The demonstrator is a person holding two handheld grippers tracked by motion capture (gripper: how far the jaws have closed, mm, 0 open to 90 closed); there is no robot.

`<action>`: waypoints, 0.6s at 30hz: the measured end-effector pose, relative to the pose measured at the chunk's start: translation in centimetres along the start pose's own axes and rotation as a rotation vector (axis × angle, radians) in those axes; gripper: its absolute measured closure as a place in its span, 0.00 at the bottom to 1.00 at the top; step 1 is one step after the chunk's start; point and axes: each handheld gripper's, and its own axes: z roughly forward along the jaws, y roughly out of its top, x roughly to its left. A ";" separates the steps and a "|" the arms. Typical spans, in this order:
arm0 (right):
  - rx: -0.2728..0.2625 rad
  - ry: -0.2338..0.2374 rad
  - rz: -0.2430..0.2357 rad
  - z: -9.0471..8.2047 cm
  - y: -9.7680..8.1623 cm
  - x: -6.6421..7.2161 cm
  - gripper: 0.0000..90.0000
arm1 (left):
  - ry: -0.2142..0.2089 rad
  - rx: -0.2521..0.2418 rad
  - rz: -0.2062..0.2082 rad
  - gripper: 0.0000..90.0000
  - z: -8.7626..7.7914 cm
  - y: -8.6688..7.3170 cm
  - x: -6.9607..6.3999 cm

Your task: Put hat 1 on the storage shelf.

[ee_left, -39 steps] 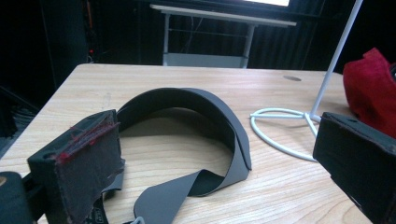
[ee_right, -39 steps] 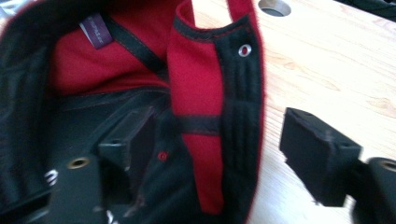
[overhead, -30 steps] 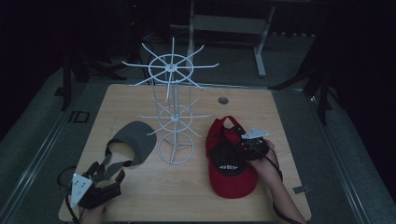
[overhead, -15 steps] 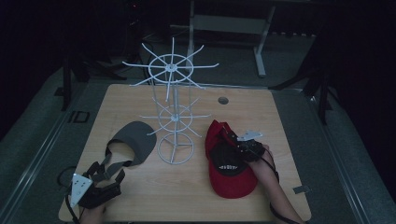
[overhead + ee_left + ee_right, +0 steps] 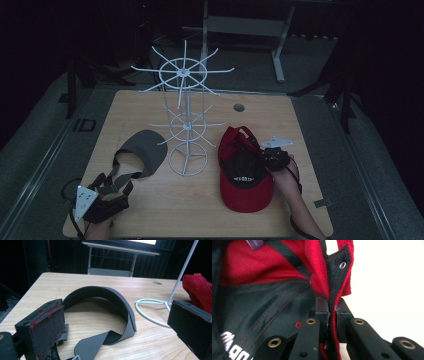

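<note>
Since a second ago, the right gripper [image 5: 267,159] is sitting lower and closer to the person on the red and black fabric baseball cap [image 5: 245,172], while the left gripper [image 5: 107,200] is staying where it was.

From the high view, the cap is lying near the right edge of the light wooden surface [image 5: 280,112], brim toward the near edge. A white wire display rack with spoked tiers [image 5: 185,125] is standing at the middle. A grey visor with a strap [image 5: 140,155] is lying left of the rack, and the left gripper is resting near the near left corner, just beside the visor's strap.

In the left gripper view, the jaws are standing wide apart with nothing between them; the visor [image 5: 105,312] is lying just ahead, and the rack's ring base [image 5: 152,310] is beyond it.

In the right gripper view, the jaws are pinching the cap's red, black-trimmed edge [image 5: 334,297] near a metal eyelet.

Judging from this, the hold is taking only thin fabric near the rim, so the cap could be slipping free when lifted, or snagging a rack spoke.
</note>
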 end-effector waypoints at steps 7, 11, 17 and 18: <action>-0.058 0.057 0.060 -2.2 1.0 -0.5 0.94 | -0.029 0.006 0.008 0.02 0.2 -0.1 -0.1; -0.083 0.092 0.081 -3.5 1.8 -0.6 0.94 | -0.044 0.012 0.007 0.02 0.3 -0.1 -0.2; -0.147 0.081 0.077 -5.9 3.1 -0.2 0.94 | -0.046 0.019 0.007 0.02 0.3 -0.1 -0.1; -0.156 0.082 0.077 -6.3 3.3 0.0 0.94 | -0.049 0.020 0.006 0.02 0.3 -0.2 -0.1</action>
